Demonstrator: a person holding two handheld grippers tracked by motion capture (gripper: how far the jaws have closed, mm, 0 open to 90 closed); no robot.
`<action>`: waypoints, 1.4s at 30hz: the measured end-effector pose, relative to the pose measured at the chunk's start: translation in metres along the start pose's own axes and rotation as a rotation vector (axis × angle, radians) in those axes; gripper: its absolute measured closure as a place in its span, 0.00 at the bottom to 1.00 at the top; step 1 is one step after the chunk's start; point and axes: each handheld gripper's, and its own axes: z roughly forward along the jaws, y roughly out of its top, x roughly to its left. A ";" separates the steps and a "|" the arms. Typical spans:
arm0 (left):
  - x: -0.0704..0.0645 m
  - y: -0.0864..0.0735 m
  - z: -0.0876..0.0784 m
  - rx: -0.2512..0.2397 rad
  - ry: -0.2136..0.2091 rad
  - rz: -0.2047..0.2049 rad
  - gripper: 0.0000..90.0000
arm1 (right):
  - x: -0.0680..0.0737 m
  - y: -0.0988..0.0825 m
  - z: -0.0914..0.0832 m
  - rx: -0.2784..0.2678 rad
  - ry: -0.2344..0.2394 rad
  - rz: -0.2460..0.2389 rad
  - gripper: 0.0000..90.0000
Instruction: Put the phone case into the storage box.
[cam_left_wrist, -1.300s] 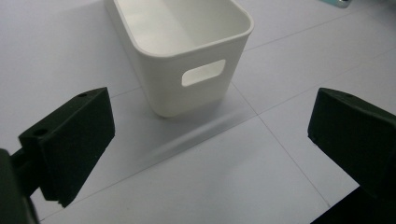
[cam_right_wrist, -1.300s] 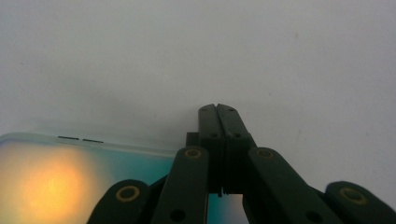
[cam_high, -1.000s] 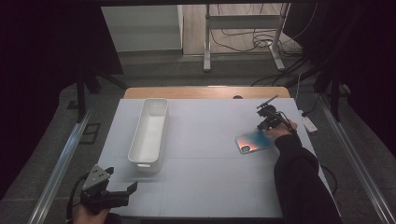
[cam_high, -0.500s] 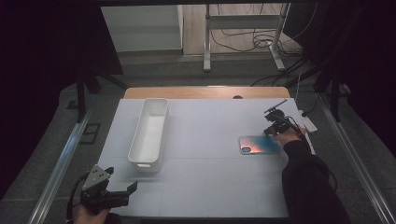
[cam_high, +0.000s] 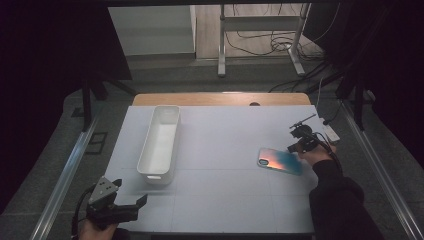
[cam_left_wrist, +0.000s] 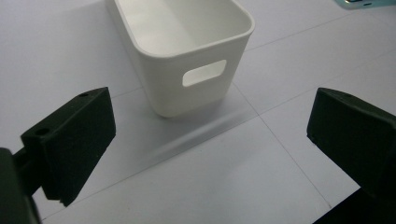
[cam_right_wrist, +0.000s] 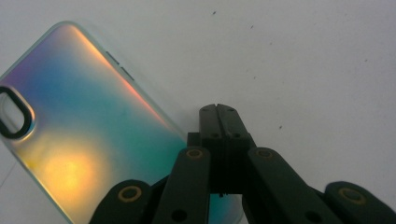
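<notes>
An iridescent phone case (cam_high: 280, 160) lies flat on the white table, right of centre. My right gripper (cam_high: 300, 142) is at the case's right end with its jaws shut and nothing between them. In the right gripper view the closed tips (cam_right_wrist: 218, 112) sit just past the edge of the case (cam_right_wrist: 84, 140), which runs under the gripper's body. A long white bin (cam_high: 150, 177) stands left of centre and looks empty. My left gripper (cam_high: 131, 206) hovers near the table's front left corner. It is open wide (cam_left_wrist: 210, 135) and faces the bin's near end (cam_left_wrist: 177, 100) with its handle slot.
The white tabletop (cam_high: 225, 195) lies bare between the bin and the case. A small white box with a cable (cam_high: 330, 131) sits at the right edge. Metal rails (cam_high: 65, 175) run along both sides, and a wooden strip (cam_high: 220, 98) borders the far edge.
My right hand and gripper have slid right and a little nearer, toward the case's right end, so more of the case shows. The left gripper has stayed put.
</notes>
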 end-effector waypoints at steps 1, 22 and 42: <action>0.000 0.000 0.000 0.000 0.000 0.000 0.02 | 0.001 -0.001 -0.001 -0.001 -0.001 0.001 0.99; 0.000 0.000 0.000 0.000 0.001 0.002 0.02 | 0.012 -0.037 -0.014 -0.019 0.051 0.006 0.99; -0.001 0.000 0.000 0.001 0.004 0.013 0.02 | 0.036 -0.066 -0.026 -0.025 0.079 -0.025 0.99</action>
